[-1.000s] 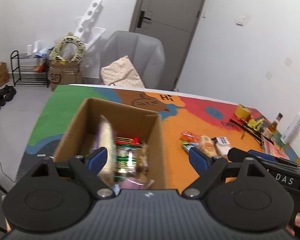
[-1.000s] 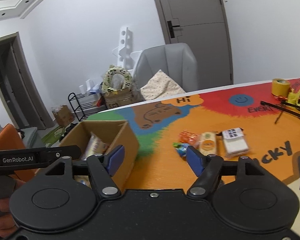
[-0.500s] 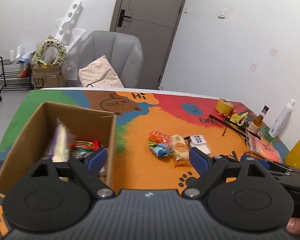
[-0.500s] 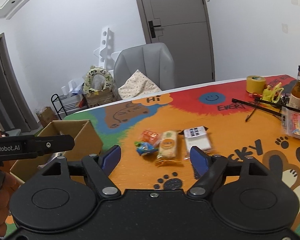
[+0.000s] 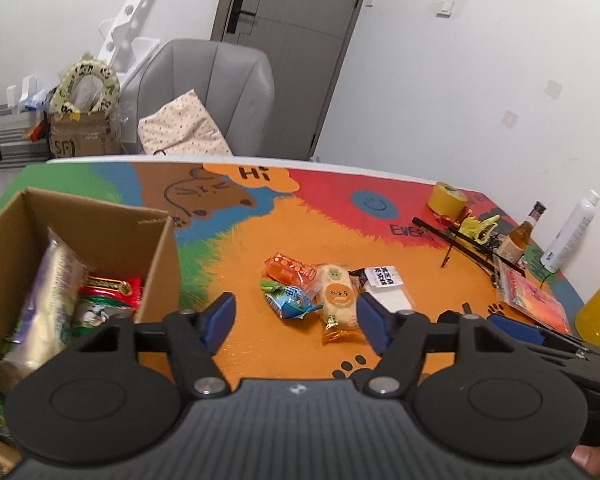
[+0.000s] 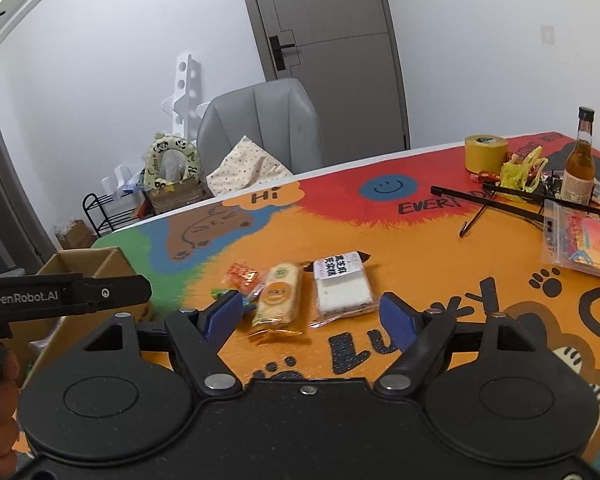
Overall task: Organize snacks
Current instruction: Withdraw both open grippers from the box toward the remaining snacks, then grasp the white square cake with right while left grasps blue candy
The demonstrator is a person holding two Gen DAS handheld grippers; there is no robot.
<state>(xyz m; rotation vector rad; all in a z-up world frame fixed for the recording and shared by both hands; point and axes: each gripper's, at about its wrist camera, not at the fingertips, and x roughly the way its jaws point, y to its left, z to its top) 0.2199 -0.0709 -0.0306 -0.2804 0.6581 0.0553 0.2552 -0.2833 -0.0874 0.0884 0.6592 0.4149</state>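
four snacks [image 5: 332, 294] lie bunched on the table [image 5: 260, 344], right of the box [image 5: 156, 248], which holds more packets. left gripper [image 5: 296, 318] hangs above them, jaws apart and empty, having just been closing. right gripper [image 6: 312, 316] hangs wide, empty, above the white pack [image 6: 342, 286].

Brown cardboard box [image 5: 156, 240], orange snack pack [image 5: 290, 270], yellow tape roll [image 6: 485, 153], blue-padded hand-held gripper [image 6: 311, 316]

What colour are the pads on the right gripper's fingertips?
Blue pads on black fingers, clearest in the right wrist view.
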